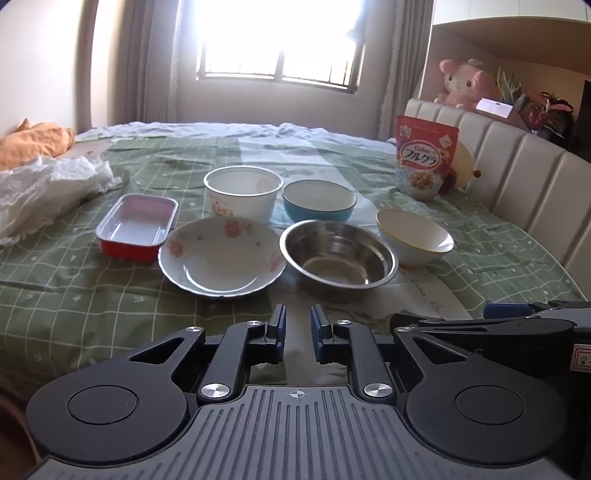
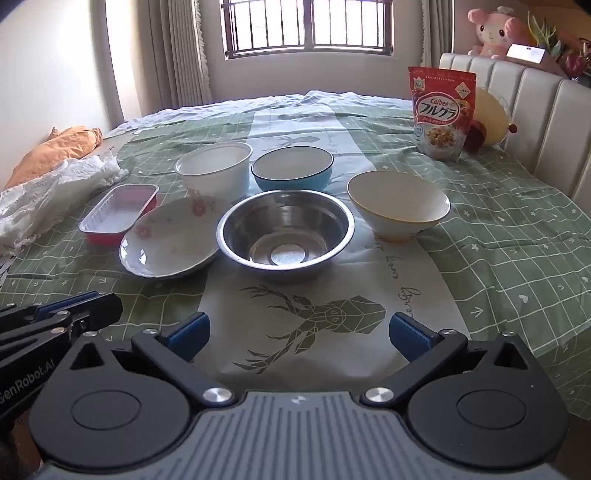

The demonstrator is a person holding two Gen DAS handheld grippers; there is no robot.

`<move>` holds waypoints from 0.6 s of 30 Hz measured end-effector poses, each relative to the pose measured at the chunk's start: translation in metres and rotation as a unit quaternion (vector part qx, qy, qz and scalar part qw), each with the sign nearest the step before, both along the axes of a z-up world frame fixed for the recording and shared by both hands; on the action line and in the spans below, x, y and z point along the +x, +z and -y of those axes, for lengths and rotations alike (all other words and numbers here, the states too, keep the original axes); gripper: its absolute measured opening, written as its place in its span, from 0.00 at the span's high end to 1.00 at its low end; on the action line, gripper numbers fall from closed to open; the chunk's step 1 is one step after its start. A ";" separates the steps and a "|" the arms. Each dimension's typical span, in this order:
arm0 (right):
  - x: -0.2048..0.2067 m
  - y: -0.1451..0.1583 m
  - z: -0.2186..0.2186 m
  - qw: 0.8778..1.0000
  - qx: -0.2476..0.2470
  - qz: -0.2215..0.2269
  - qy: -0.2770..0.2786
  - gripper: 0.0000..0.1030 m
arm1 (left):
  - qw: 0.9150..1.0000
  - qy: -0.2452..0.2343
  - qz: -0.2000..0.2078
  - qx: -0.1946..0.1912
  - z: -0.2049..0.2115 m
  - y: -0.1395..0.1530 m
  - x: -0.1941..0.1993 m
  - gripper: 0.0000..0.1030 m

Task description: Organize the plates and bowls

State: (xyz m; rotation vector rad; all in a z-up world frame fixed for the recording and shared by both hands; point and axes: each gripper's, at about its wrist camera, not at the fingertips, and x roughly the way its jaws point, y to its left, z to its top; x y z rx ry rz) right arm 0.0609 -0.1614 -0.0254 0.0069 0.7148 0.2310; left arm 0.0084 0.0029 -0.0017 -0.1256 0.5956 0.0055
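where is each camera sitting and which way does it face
Left wrist: sits on the left gripper, low over the bed's near edge, facing the dishes and window; its fingers stand slightly apart, and the right gripper shows at right.
Right wrist: sits on the right gripper, facing the same way; its fingers are spread wide, left gripper at left.
Shared: steel bowl, flowered plate, Calbee cereal bag.

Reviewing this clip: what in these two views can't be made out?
- Yellow round item: both wrist views, mostly hidden behind the cereal bag.
- Outside the window: left wrist view, blown out by glare.
- Right claw: left wrist view shows only its side at the right edge.
- Paper bowl print: partly blocked by the floral plate.
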 end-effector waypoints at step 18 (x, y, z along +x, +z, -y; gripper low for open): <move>0.006 -0.003 0.001 1.000 0.001 -0.007 0.000 0.00 | 1.000 0.000 -0.004 0.000 -0.001 -0.006 0.006 0.83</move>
